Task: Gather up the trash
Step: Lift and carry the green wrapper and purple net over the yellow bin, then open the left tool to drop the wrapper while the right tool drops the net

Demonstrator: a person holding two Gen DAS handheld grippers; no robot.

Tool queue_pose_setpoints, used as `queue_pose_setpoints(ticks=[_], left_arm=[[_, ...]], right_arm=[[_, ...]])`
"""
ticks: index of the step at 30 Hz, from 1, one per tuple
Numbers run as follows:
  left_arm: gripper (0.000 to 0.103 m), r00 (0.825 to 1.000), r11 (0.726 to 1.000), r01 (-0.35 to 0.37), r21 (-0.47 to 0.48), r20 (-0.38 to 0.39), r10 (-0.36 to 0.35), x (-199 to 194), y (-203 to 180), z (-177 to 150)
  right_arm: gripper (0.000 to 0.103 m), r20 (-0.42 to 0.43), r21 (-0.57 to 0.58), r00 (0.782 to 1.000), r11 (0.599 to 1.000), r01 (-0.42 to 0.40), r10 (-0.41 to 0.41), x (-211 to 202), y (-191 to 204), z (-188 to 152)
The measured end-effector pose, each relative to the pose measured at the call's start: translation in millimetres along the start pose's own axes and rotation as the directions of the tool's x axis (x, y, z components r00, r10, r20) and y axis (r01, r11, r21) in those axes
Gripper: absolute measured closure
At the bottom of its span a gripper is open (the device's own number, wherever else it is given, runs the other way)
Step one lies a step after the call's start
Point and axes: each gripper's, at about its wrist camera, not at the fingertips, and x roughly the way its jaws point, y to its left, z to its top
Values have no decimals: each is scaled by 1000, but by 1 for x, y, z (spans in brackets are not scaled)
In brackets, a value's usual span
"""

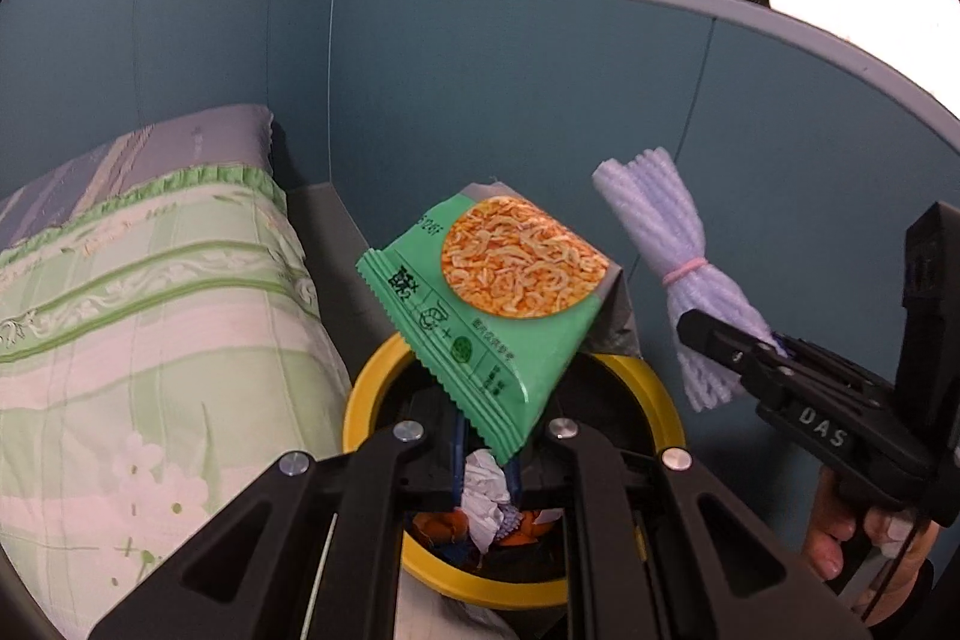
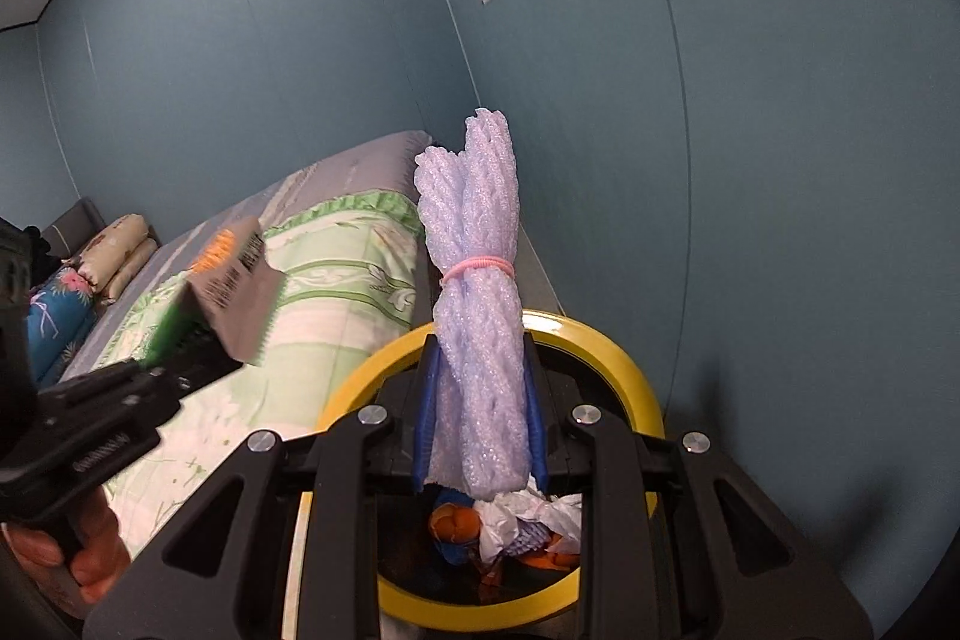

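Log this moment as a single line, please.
left tongs: wrapper held | right tongs: foam bundle held | both above bin | bin holds trash

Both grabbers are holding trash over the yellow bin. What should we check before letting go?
1. Left gripper holds the green packet firmly: ok.
2. Right gripper holds the foam bundle between its blue fingers: ok.
3. Packet over the bin opening: ok.
4. Bundle over the bin: ok.
5. Room left in the bin, with paper and orange scraps inside: cannot tell.
6. Packet and bundle apart, not tangled: ok.
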Motion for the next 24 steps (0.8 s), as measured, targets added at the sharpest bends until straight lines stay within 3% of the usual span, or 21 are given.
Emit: queue_pose_setpoints(ticks=[12, 20, 22, 24], left_arm=[[94, 985, 997, 21, -72, -170, -33, 81, 14, -20], [93, 972, 992, 23, -122, -230, -51, 102, 31, -33], [77, 972, 991, 17, -132, -231, -48, 104, 34, -33], [67, 974, 989, 6, -146, -222, -38, 102, 40, -33]], right_arm=[[79, -119, 12, 993, 1000, 22, -21, 45, -11, -10], [77, -156, 19, 987, 999, 37, -33, 57, -10, -12], [74, -155, 25, 987, 999, 41, -37, 56, -7, -11], [71, -161, 29, 986, 998, 47, -42, 59, -7, -9]])
